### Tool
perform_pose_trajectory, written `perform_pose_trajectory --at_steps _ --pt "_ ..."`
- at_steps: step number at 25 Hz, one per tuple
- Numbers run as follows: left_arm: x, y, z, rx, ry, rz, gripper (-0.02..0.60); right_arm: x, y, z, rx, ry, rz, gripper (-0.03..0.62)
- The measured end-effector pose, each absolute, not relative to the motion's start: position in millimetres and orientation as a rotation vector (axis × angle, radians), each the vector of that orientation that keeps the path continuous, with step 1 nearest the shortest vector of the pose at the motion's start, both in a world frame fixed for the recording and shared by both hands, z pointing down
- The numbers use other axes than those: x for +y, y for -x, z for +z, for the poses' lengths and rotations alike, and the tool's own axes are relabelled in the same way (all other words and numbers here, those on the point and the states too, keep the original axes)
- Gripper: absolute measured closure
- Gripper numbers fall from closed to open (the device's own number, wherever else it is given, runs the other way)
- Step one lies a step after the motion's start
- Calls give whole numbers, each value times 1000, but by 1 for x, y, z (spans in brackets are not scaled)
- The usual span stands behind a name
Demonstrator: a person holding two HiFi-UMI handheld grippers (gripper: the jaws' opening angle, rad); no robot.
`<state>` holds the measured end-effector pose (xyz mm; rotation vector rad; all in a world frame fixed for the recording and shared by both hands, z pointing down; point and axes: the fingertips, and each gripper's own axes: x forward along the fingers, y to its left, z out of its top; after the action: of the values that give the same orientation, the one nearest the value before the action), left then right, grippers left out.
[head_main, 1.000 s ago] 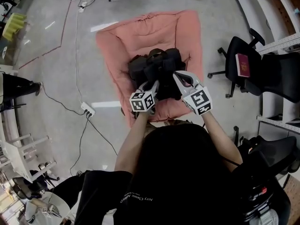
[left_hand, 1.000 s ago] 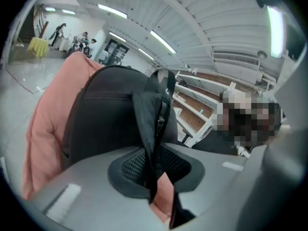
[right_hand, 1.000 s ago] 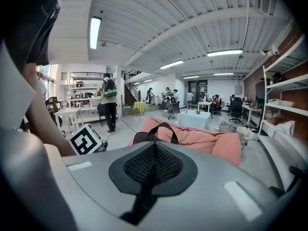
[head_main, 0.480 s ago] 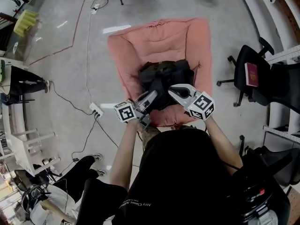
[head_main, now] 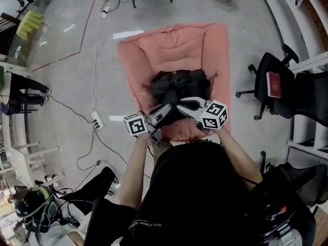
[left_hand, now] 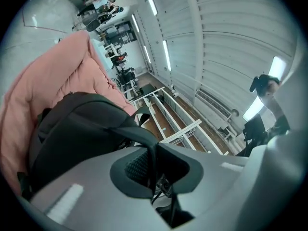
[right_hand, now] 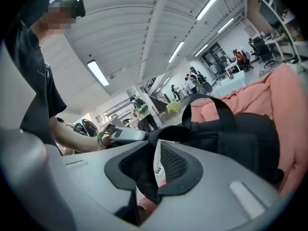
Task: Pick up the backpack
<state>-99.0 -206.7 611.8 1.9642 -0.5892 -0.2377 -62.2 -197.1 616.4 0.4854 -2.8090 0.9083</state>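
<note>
A black backpack (head_main: 179, 83) lies on a pink floor cushion (head_main: 169, 45). My left gripper (head_main: 168, 108) reaches its near edge from the lower left. In the left gripper view the backpack (left_hand: 82, 129) fills the left, and a black strap (left_hand: 130, 133) runs from it into the left gripper (left_hand: 153, 150), which is shut on it. My right gripper (head_main: 180, 104) comes in from the right, close beside the left one. In the right gripper view the right gripper (right_hand: 156, 159) has a black strap (right_hand: 166, 134) of the backpack (right_hand: 240, 138) between its jaws. They are opening, with a pale gap beside the strap.
A black office chair (head_main: 264, 70) with a red book (head_main: 277, 83) on it stands at the right, next to shelving. A power strip (head_main: 96, 119) and its cables lie on the grey floor at the left. A seated person's legs (head_main: 23, 94) show at the far left.
The left gripper has closed on the strap and drawn back toward the person's left. The right gripper has shifted left, close to the left one, and its jaws have parted.
</note>
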Motion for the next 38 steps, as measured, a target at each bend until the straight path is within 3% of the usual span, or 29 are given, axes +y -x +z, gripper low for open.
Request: perform_pose_trajectory --at_steps 9,11,12,13,15,18,19,20,25,31,38 --pt "-189 87 614 -352 -1739 -331 546 -186 52 619 -2862 -416 1258 476" --pt "-184 87 614 -350 -1742 -284 546 -190 47 627 -2835 -452 1307 342" --pt "-182 86 613 -338 -1756 -260 546 -189 46 627 -2833 -428 1335 314" --pt "-180 84 610 -315 -1770 -249 546 -184 47 624 -2845 -368 1373 342" --pt "-180 78 606 -269 -1772 -268 546 -168 50 612 -2870 -183 1454 472" --pt "-184 72 610 -282 -1780 -279 546 -141 64 614 -2823 -30 1390 471" --pt "-185 73 612 -305 -1808 -258 546 -137 68 620 -2810 -48 1326 528" --pt "-185 75 614 -330 -1845 -237 531 -136 71 623 -2799 -54 1296 544" --pt "-179 79 602 -335 -1984 -254 444 -137 74 602 -2807 12 1300 547" --pt "-176 62 598 -118 -1829 -416 440 -135 68 591 -2796 -15 1063 525" --pt "-177 8 600 24 -1794 -400 460 -124 50 614 -2663 -124 878 514"
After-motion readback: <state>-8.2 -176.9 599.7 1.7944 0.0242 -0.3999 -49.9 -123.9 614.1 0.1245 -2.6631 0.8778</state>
